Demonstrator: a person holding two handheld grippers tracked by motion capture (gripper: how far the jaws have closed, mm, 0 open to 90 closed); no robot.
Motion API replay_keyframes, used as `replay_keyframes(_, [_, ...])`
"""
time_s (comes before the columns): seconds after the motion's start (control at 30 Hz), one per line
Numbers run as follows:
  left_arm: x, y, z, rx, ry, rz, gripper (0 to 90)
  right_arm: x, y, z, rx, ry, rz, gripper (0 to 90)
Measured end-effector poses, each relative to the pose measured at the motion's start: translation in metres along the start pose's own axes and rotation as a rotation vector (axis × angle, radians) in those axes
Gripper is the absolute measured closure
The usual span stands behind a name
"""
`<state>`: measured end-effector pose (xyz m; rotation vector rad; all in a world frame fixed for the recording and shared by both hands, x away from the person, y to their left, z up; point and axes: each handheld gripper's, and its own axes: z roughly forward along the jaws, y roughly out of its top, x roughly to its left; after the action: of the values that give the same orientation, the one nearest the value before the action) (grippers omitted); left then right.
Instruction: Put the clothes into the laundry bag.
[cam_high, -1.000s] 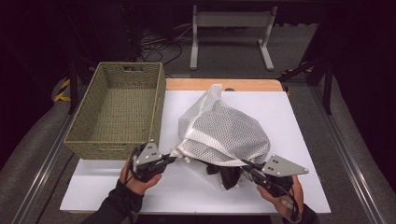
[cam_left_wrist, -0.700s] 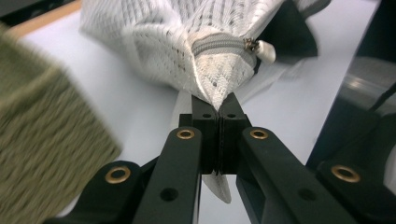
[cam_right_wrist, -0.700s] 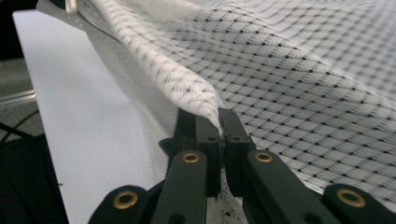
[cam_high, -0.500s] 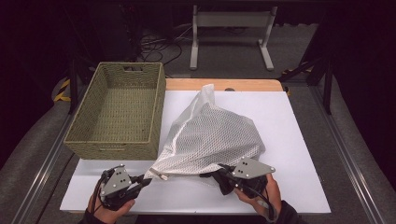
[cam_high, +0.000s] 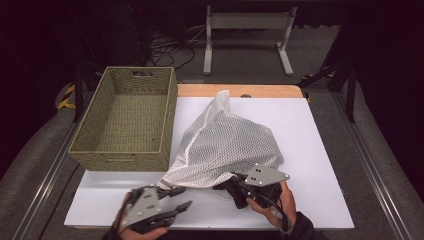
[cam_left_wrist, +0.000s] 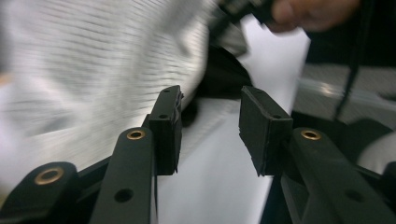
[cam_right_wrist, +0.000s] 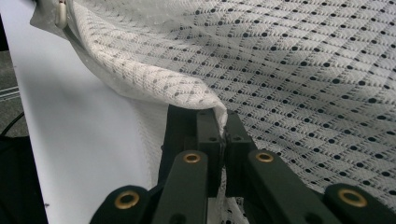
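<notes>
White board (cam_high: 320, 150) on wooden table (cam_high: 260, 90), dark room. Left gripper (cam_high: 176, 198): jaws wide, empty, beside mesh bag (cam_high: 225, 145). Right gripper (cam_right_wrist: 223, 135): pinching bag's edge. Basket (cam_high: 125, 120) beyond left gripper.

Table surface: white board (cam_high: 320, 150), flat, marks not discernible.
Far edge: wooden strip (cam_high: 260, 90) showing just beyond the board.
Side rails: metal rail (cam_high: 368, 161) running along the right side of the board.
Floor behind table: light metal stand (cam_high: 247, 37), upright; loose cables (cam_high: 175, 47) to its left.
Left floor: yellow-black striped marking (cam_high: 65, 95).
</notes>
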<state>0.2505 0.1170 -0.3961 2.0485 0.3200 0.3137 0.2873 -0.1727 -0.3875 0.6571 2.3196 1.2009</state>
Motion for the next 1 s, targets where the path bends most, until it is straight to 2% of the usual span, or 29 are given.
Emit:
replay_keyframes(0.03, [-0.001,0.001,0.019,0.040,-0.018,0.011,58.2,0.000,0.001,0.001,0.003,-0.001,0.000,89.0])
replay_keyframes(0.07, [-0.001,0.001,0.019,0.040,-0.018,0.011,55.1,0.000,0.001,0.001,0.003,0.001,0.002,89.0])
replay_keyframes(0.1, [0.003,0.005,0.053,0.101,-0.027,-0.018,50.0,0.000,0.001,0.002,0.003,0.001,0.003,89.0])
replay_keyframes(0.13, [0.003,0.005,0.053,0.101,-0.027,-0.018,45.6,0.000,0.001,0.002,0.003,0.001,0.003,89.0])
replay_keyframes(0.17, [0.006,0.007,0.068,0.112,-0.033,-0.045,45.6,-0.001,0.001,0.002,0.004,0.001,0.006,88.9])
replay_keyframes(0.2, [0.008,0.008,0.078,0.114,-0.044,-0.050,40.7,-0.001,0.001,0.002,0.003,0.003,0.008,88.9])
replay_keyframes(0.23, [0.011,0.011,0.091,0.129,-0.039,-0.079,37.6,-0.001,0.000,0.002,0.002,0.003,0.009,88.9])
replay_keyframes(0.27, [0.011,0.013,0.100,0.133,-0.017,-0.104,30.8,-0.001,0.000,0.001,0.001,0.003,0.013,88.8])
replay_keyframes(0.3, [0.014,0.015,0.108,0.140,-0.003,-0.095,27.9,-0.001,0.000,0.001,0.001,0.002,0.013,88.8])
replay_keyframes(0.37, [0.018,0.016,0.125,0.144,0.024,-0.112,26.7,-0.002,-0.001,0.001,0.000,0.001,0.017,88.6])
replay_keyframes(0.43, [0.022,0.017,0.139,0.166,0.045,-0.099,26.5,-0.002,-0.001,0.000,0.000,0.006,0.023,88.5])
replay_keyframes(0.47, [0.024,0.019,0.145,0.179,0.072,-0.062,28.7,-0.002,-0.001,-0.001,-0.002,0.007,0.028,88.5])
replay_keyframes(0.53, [0.027,0.021,0.154,0.195,0.100,-0.015,35.5,-0.003,-0.001,-0.002,-0.001,0.011,0.028,88.4])
replay_keyframes(0.57, [0.031,0.022,0.158,0.180,0.128,-0.054,38.6,-0.002,-0.002,-0.003,-0.002,0.015,0.035,88.2])
replay_keyframes(0.6, [0.034,0.024,0.160,0.184,0.139,-0.021,54.2,-0.003,-0.002,-0.004,-0.004,0.026,0.042,88.3])
replay_keyframes(0.63, [0.036,0.024,0.161,0.172,0.158,0.001,65.5,-0.004,-0.002,-0.005,-0.004,0.025,0.046,88.3])
replay_keyframes(0.67, [0.039,0.024,0.161,0.148,0.174,-0.009,74.4,-0.004,-0.003,-0.006,-0.004,0.025,0.045,88.3])
replay_keyframes(0.7, [0.043,0.024,0.160,0.145,0.190,-0.017,80.0,-0.005,-0.003,-0.008,-0.005,0.028,0.049,88.5])
replay_keyframes(0.73, [0.048,0.025,0.159,0.134,0.217,-0.023,81.8,-0.006,-0.004,-0.010,-0.003,0.030,0.051,88.6])
replay_keyframes(0.77, [0.050,0.025,0.159,0.103,0.250,-0.048,82.7,-0.007,-0.004,-0.012,-0.001,0.033,0.055,88.9])
replay_keyframes(0.83, [0.059,0.027,0.157,0.103,0.314,-0.036,83.4,-0.008,-0.005,-0.015,-0.003,0.036,0.064,89.2])
replay_keyframes(0.87, [0.069,0.025,0.156,0.081,0.346,-0.085,83.4,-0.009,-0.006,-0.017,-0.003,0.031,0.065,89.3])
replay_keyframes(0.9, [0.069,0.025,0.156,0.081,0.346,-0.085,83.6,-0.009,-0.006,-0.017,-0.003,0.031,0.065,89.3])
replay_keyframes(0.97, [0.085,0.018,0.156,0.073,0.391,-0.167,83.6,-0.010,-0.007,-0.022,-0.002,0.034,0.071,89.3])
replay_keyframes(1.0, [0.089,0.015,0.157,0.066,0.408,-0.187,83.5,-0.012,-0.009,-0.024,0.001,0.041,0.082,89.4])
